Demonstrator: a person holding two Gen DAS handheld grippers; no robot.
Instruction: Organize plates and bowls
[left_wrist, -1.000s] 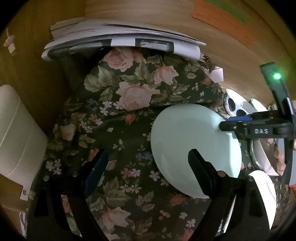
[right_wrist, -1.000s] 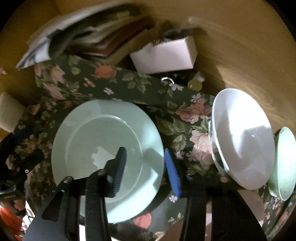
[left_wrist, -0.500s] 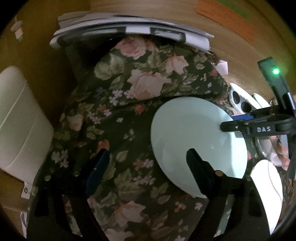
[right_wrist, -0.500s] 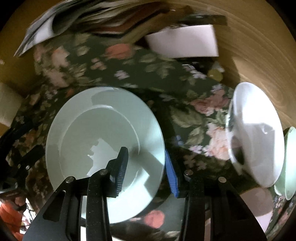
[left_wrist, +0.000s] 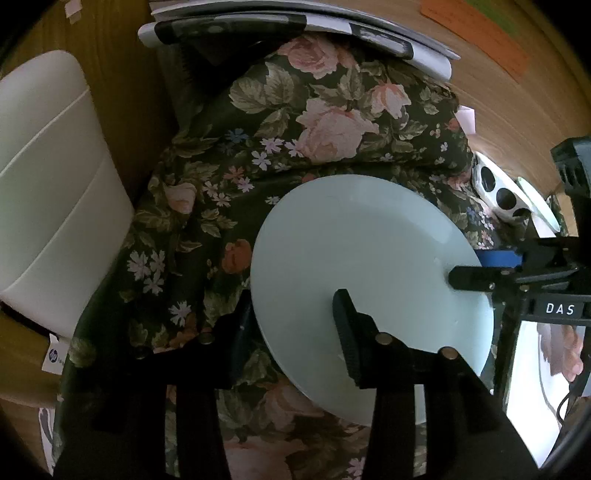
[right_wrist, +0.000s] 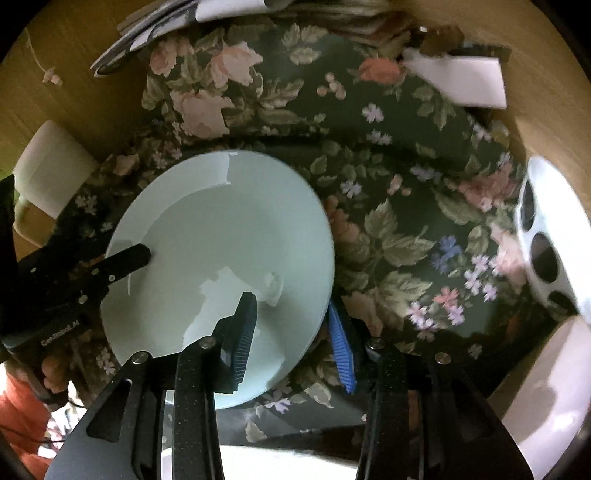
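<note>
A pale green plate (left_wrist: 362, 258) (right_wrist: 221, 236) hangs over the floral tablecloth (left_wrist: 314, 122). My right gripper (right_wrist: 291, 341) is shut on its near rim, black finger on top and blue finger (right_wrist: 341, 350) outside the edge. In the left wrist view the right gripper (left_wrist: 480, 267) grips the plate's right side. My left gripper (left_wrist: 293, 328) straddles the opposite rim, one finger over the plate and one beside the edge. Its jaws are closing with the rim between them, and a gap still shows. In the right wrist view one left finger (right_wrist: 129, 258) lies over the plate's left side.
A white bowl with dark round spots (right_wrist: 546, 240) (left_wrist: 498, 192) and a pale green bowl (left_wrist: 539, 203) sit at the right. White plates (right_wrist: 546, 387) lie near the front. Stacked papers (left_wrist: 295, 22), a white box (right_wrist: 461, 81) and a white bin (left_wrist: 48, 184) border the cloth.
The left jaws have narrowed a lot around the plate's rim. The right gripper has carried the plate sideways towards the left gripper, so the bowls slid to the right edge of its view.
</note>
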